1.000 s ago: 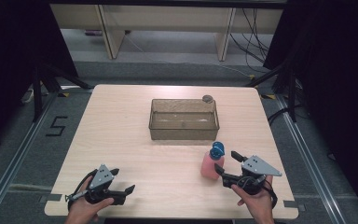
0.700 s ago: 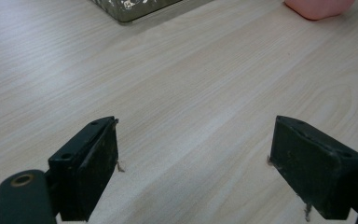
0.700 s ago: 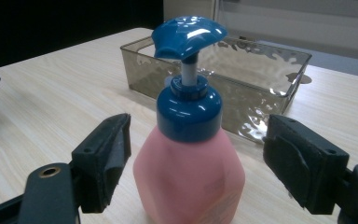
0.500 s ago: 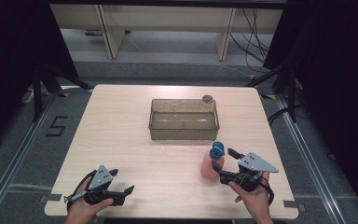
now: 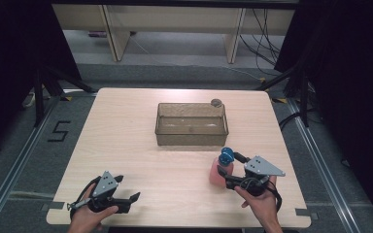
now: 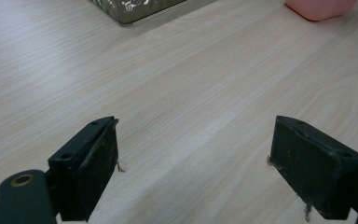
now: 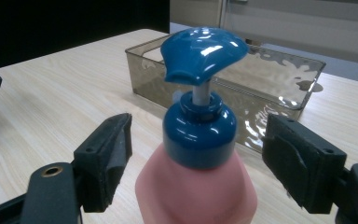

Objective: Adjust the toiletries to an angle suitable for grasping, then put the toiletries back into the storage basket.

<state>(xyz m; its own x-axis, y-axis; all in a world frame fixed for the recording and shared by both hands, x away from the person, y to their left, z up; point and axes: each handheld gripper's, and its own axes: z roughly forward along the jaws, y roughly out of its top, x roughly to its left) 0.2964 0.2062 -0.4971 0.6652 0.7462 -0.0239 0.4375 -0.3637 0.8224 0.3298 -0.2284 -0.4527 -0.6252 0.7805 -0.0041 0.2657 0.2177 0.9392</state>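
Bottle (image 7: 200,196): soft pink body, glossy blue collar and blue pump head, with a grey stem between them.
Tray (image 5: 191,137): smoky, see-through brown-grey, rippled shine on its floor.
Desk (image 5: 126,145): pale wood, fine grain streaks.
Left gripper (image 5: 126,201): black, grey plate on top.
Right gripper (image 5: 229,171): black, grey plate too.
Floor (image 5: 14,155): grey, with a black "5" marked on it.

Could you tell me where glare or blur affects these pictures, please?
Right gripper view: bright highlights sit on the blue pump head and the clear bin; the background is soft. Left gripper view: the jaws near the lens look slightly blurred. High view: the table is evenly lit, its surroundings dark.
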